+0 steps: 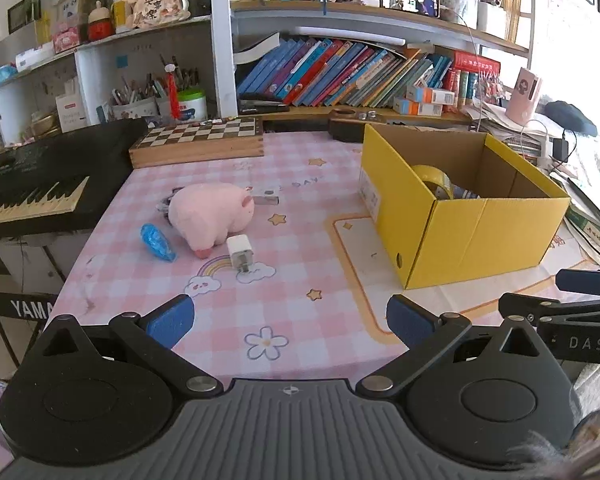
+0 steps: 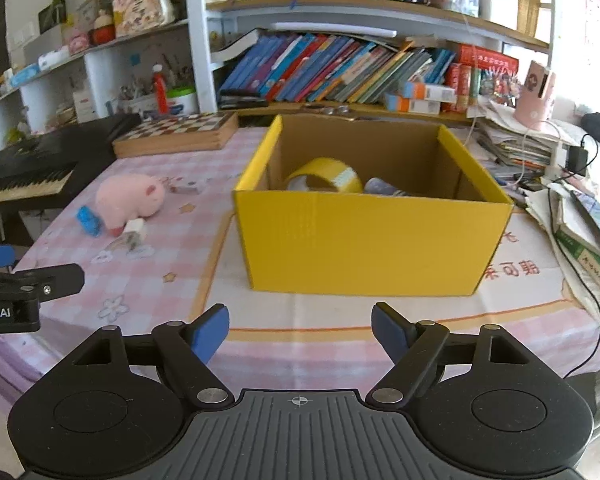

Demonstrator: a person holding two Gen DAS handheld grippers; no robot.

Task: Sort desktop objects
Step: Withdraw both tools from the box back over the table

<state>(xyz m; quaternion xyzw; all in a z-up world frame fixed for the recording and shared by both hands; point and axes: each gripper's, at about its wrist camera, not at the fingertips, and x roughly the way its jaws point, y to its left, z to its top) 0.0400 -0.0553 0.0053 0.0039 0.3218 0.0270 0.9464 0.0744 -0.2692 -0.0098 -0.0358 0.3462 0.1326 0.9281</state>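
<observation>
A yellow cardboard box (image 1: 464,232) (image 2: 364,236) stands open on the pink checked tablecloth (image 1: 284,312). Inside it lie a roll of yellow tape (image 2: 324,176) (image 1: 432,178) and a bluish object (image 2: 382,188). A pink plush pig (image 1: 210,214) (image 2: 128,198), a blue wrapped item (image 1: 158,242) (image 2: 88,220), a white charger plug (image 1: 240,252) (image 2: 134,230) and a small silver piece (image 1: 266,199) lie on the cloth left of the box. My left gripper (image 1: 290,322) is open and empty near the table's front edge. My right gripper (image 2: 300,330) is open and empty, in front of the box.
A chessboard box (image 1: 198,140) lies at the back of the table. A black keyboard (image 1: 32,184) stands at the left. Bookshelves (image 1: 340,76) rise behind. Stacked books, papers and cables (image 2: 572,208) crowd the right edge.
</observation>
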